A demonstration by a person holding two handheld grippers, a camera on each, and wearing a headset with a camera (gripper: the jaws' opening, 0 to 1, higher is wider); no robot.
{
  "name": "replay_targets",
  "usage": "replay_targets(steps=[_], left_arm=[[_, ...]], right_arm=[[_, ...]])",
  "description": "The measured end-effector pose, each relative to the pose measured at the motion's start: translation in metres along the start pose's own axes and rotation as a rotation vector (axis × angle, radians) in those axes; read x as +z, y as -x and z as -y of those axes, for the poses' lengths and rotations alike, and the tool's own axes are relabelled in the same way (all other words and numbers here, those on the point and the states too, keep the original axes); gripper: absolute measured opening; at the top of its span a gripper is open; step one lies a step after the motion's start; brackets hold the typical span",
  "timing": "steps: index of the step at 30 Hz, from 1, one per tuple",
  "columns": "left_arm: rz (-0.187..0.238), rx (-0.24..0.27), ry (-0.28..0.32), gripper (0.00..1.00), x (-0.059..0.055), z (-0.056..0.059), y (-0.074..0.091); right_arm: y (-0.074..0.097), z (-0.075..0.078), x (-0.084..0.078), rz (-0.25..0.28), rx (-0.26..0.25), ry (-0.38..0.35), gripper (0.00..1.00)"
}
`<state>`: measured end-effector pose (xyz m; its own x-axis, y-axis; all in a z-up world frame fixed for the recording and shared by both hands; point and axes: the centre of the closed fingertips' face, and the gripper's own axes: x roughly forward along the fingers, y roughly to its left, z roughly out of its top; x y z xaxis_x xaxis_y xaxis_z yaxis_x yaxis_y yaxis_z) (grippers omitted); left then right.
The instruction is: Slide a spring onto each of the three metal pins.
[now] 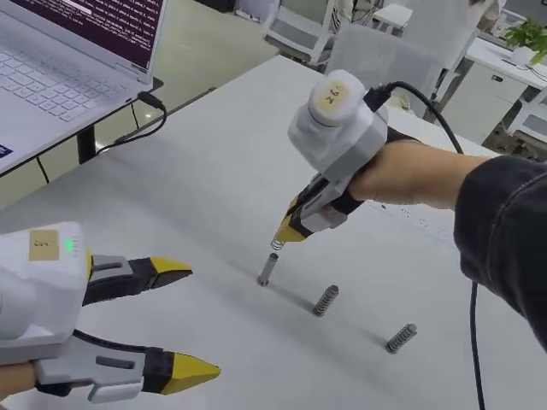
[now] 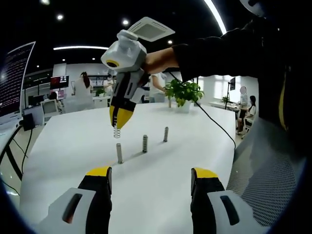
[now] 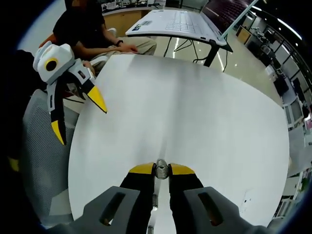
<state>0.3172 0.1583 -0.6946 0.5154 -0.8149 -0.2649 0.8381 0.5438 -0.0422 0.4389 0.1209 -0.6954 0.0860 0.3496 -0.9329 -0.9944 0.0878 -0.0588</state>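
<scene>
Third pin up. R gripper (image 1: 284, 237) pinches the last spring (image 1: 277, 245) just above the bare pin (image 1: 267, 270), the leftmost. Mid pin (image 1: 325, 301) and right pin (image 1: 400, 338) already wear springs. Next: centre the coil on the pin tip, lower straight, let go. L gripper (image 1: 184, 323) is near-left, jaws spread, empty. Hard to tell if the coil's exactly centred; in the right gripper view the jaws hide most of the pin.

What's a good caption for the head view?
Right tool holds a spring above the last bare pin; left tool open.
</scene>
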Motion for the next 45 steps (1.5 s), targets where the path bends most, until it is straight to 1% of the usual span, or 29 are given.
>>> replay_targets(steps=[8,20,25,37,45], left_arm=[[-0.003,0.012,-0.002,0.62,-0.002,-0.003,-0.001],[-0.013,0.028,-0.021,0.61,-0.003,-0.009,-0.001],[-0.012,0.025,-0.021,0.61,-0.003,-0.008,-0.002],[-0.016,0.021,-0.018,0.60,-0.004,-0.008,-0.001],[-0.016,0.022,-0.012,0.59,-0.005,-0.009,0.000]], right_arm=[[-0.010,0.001,-0.008,-0.030,0.002,0.001,0.08],[-0.013,0.000,-0.011,-0.029,0.014,-0.015,0.08],[-0.016,-0.002,-0.012,-0.034,0.020,-0.015,0.08],[-0.023,0.000,-0.014,-0.035,0.027,-0.029,0.08],[-0.033,-0.001,-0.016,-0.038,0.034,-0.039,0.08]])
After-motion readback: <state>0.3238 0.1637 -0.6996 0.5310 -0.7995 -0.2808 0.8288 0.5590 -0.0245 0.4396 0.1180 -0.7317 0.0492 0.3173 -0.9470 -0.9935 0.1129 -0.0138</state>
